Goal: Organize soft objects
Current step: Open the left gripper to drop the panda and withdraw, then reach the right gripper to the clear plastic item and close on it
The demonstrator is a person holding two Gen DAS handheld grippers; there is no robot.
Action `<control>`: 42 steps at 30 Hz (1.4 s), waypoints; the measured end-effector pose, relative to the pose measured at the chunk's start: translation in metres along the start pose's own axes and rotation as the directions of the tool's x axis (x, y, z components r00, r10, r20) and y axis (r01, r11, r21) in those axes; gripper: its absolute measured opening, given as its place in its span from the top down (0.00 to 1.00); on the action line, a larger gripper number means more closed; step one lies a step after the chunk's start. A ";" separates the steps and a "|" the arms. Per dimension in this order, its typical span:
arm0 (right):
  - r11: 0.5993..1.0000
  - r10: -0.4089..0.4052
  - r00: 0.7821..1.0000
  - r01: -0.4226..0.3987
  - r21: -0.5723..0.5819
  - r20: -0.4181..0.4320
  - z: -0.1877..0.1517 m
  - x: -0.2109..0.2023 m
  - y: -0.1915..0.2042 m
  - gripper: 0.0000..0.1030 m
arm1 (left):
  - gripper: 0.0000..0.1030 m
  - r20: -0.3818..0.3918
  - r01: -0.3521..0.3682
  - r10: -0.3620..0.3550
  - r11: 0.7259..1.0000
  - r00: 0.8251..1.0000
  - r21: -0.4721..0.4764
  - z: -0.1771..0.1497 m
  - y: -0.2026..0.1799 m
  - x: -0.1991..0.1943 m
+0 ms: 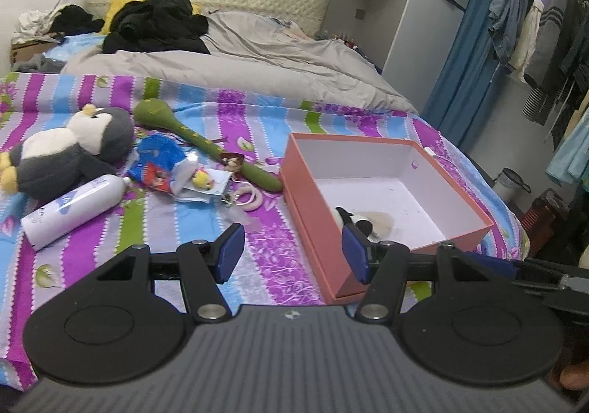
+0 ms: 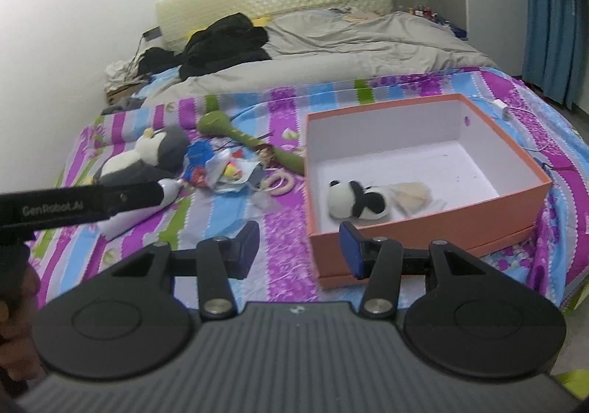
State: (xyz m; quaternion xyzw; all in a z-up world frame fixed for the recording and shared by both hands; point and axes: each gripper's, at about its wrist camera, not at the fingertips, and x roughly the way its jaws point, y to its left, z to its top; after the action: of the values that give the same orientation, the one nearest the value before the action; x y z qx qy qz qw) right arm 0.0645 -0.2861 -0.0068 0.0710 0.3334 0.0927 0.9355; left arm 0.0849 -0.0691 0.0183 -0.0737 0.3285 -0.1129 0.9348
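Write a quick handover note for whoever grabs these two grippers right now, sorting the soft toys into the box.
Left gripper: open, empty, above the bedspread near the box.
Right gripper: open, empty, at the box's near wall.
Orange box: on the bed; panda plush already inside.
Left to do: penguin plush and green plush stick lie on the bedspread, left of the box.
The white bottle beside the penguin looks hard; probably leave it.
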 end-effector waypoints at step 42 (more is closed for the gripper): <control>0.980 0.123 0.988 -0.136 -0.145 -0.097 -0.023 0.109 0.079 0.51 | 0.36 -0.078 -0.166 0.157 0.978 0.984 -0.127 -0.035 0.131 0.060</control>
State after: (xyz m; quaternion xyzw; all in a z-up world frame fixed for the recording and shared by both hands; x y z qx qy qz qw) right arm 0.1228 -0.1833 -0.0760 0.0171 0.3609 0.1814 0.9147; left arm 0.1294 0.0399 -0.0723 -0.1050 0.3715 -0.0168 0.9223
